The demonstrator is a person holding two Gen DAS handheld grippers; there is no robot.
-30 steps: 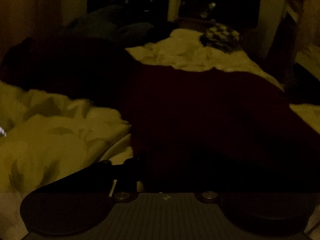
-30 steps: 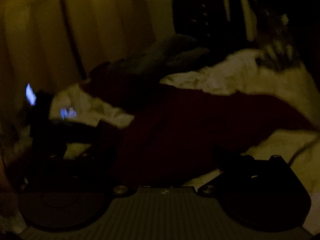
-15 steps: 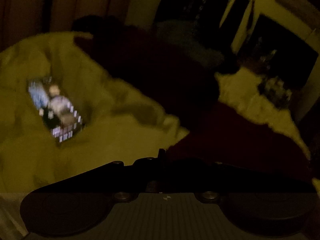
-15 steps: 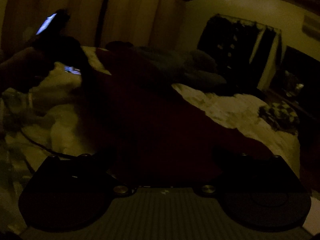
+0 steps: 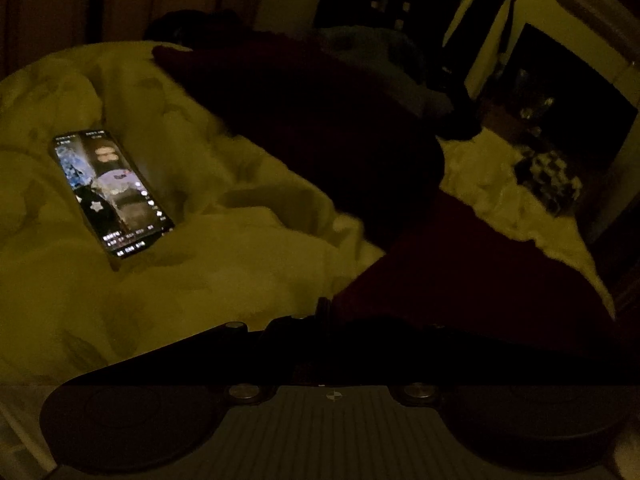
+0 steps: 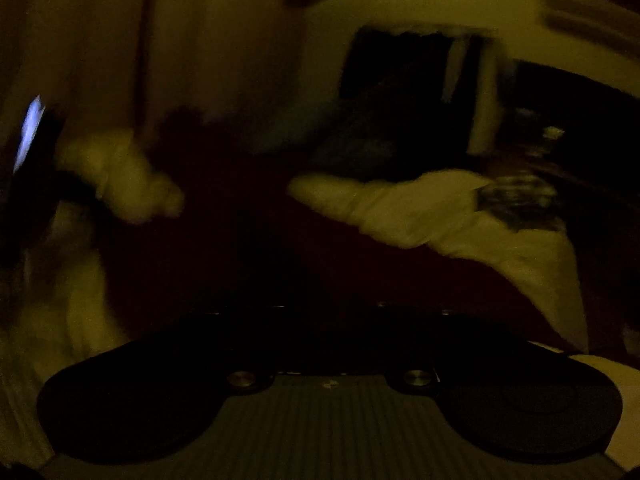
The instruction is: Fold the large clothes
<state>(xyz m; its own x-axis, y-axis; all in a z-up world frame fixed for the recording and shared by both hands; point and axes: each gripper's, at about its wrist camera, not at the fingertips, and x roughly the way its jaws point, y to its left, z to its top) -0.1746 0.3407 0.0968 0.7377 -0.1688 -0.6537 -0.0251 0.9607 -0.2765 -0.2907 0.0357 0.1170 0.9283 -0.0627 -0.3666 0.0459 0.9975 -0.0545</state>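
A large dark red garment (image 5: 460, 272) lies across a bed with a pale floral duvet (image 5: 240, 264). In the left wrist view my left gripper (image 5: 322, 312) is shut, its tips pinching the garment's near left edge, where the cloth rises to meet them. The right wrist view is dark and blurred. There the same dark red garment (image 6: 360, 264) spreads right in front of my right gripper (image 6: 324, 312). That gripper's jaws have come together with their tips sunk in the cloth.
A phone (image 5: 112, 192) with a lit screen lies on the duvet at the left. A heap of dark clothes (image 5: 380, 52) sits at the far end, a checkered cloth (image 5: 548, 180) at the right. A bluish lit screen (image 6: 30, 132) glows at the far left.
My left gripper swung left with the garment's edge, then held still; the phone came into view. My right gripper was wide open over the cloth and is now shut, its view lifted and blurred.
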